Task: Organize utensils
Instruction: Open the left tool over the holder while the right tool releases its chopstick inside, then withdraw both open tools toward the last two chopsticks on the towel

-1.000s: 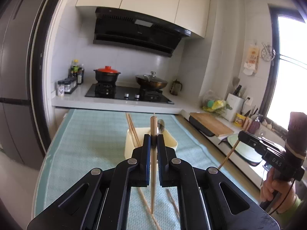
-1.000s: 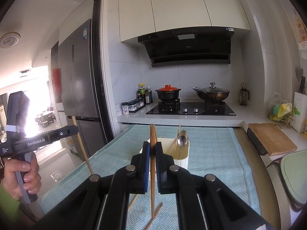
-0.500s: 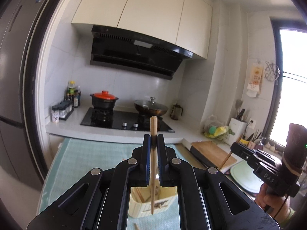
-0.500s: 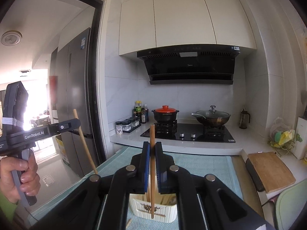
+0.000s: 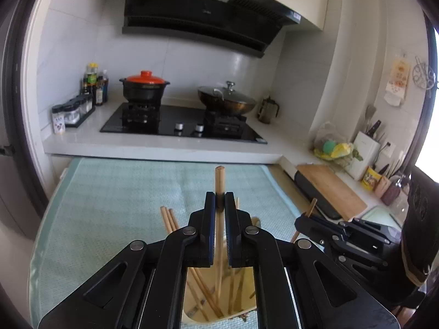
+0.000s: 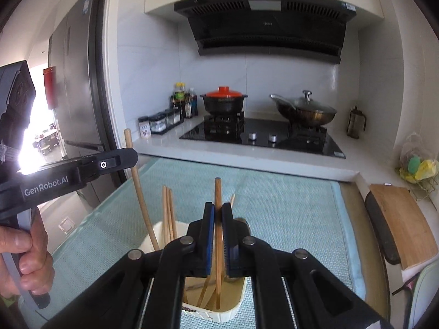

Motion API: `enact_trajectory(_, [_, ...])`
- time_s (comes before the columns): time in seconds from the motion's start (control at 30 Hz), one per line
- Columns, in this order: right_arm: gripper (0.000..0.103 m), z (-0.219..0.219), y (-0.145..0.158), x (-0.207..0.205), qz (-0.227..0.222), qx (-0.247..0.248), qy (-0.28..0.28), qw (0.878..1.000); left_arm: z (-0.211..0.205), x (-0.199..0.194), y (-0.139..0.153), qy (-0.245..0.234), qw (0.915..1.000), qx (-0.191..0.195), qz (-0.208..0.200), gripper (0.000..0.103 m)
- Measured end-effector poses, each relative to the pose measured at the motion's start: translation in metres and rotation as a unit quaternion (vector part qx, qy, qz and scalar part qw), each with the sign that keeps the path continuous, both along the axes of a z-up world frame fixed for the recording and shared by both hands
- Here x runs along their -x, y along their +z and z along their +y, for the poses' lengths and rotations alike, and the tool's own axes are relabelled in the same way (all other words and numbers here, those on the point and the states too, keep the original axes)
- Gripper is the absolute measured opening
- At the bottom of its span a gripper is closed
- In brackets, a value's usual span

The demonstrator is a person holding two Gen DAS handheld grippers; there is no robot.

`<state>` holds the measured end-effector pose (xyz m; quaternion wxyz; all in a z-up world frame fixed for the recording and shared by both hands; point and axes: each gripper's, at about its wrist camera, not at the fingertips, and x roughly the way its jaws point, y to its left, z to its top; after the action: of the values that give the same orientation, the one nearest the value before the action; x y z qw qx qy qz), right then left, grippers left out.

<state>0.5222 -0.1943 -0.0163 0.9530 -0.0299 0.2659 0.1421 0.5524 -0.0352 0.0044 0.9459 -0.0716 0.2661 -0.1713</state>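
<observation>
My left gripper (image 5: 219,205) is shut on an upright wooden chopstick (image 5: 219,181) whose lower end hangs inside the cream utensil holder (image 5: 192,320) on the green mat. My right gripper (image 6: 218,213) is shut on another upright chopstick (image 6: 217,192), its tip down inside the same holder (image 6: 219,314). Several chopsticks (image 6: 167,211) stand in the holder. The left gripper shows in the right wrist view (image 6: 129,157), its chopstick (image 6: 140,197) slanting into the holder. The right gripper shows at the right in the left wrist view (image 5: 301,220).
The green mat (image 5: 115,197) covers the table. Behind it is a white counter with a black hob (image 5: 181,126), a red-lidded pot (image 5: 144,89) and a wok (image 5: 226,101). A cutting board (image 6: 403,224) lies at the right. A fridge (image 6: 76,87) stands at the left.
Both grippers have come down and forward over the holder. Each chopstick's lower end now hangs inside the holder instead of above it.
</observation>
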Motion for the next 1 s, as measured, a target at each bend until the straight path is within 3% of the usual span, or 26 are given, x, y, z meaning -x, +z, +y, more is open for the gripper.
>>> enact_trajectory(0.1, [0.006,-0.005,-0.019,-0.015,0.031,-0.010,-0.002,0.999,-0.008,-0.008,-0.020,0.003,0.9997,-0.012,0.021,0.006])
enact_trajectory(0.13, [0.008,-0.007,-0.023,-0.017,0.037,-0.018,-0.002,0.999,-0.008,-0.009,-0.025,0.010,0.9995,-0.013,0.027,0.010])
enact_trajectory(0.23, [0.042,-0.013,-0.018,-0.015,0.037,-0.034,-0.015,0.999,0.005,-0.001,-0.025,0.026,0.9989,0.007,0.039,0.061])
enact_trajectory(0.3, [0.045,-0.018,-0.004,-0.002,0.017,-0.043,-0.023,0.999,0.018,0.018,-0.014,0.032,0.9993,0.008,0.020,0.066])
enact_trajectory(0.4, [0.046,-0.021,0.021,0.027,-0.012,-0.032,-0.024,0.999,0.033,0.052,0.002,0.025,0.9989,-0.037,0.012,0.076])
enact_trajectory(0.47, [0.059,-0.023,0.033,0.054,-0.030,-0.022,-0.020,0.999,0.044,0.080,0.007,0.015,0.9968,-0.077,0.011,0.087])
enact_trajectory(0.6, [0.062,-0.028,0.037,0.111,-0.047,0.003,-0.004,0.999,0.065,0.145,0.005,0.005,0.9838,-0.178,0.018,0.090])
enact_trajectory(0.73, [0.062,-0.035,0.013,0.161,-0.025,0.018,-0.001,1.000,0.077,0.211,-0.007,0.007,0.9673,-0.253,0.021,0.099])
enact_trajectory(0.83, [0.062,-0.040,-0.019,0.196,0.002,0.025,-0.012,1.000,0.077,0.253,-0.026,0.007,0.9665,-0.254,0.037,0.100])
enact_trajectory(1.0, [0.062,-0.039,-0.080,0.251,0.042,0.019,-0.041,0.998,0.060,0.295,-0.086,0.022,0.9789,-0.187,0.080,0.100])
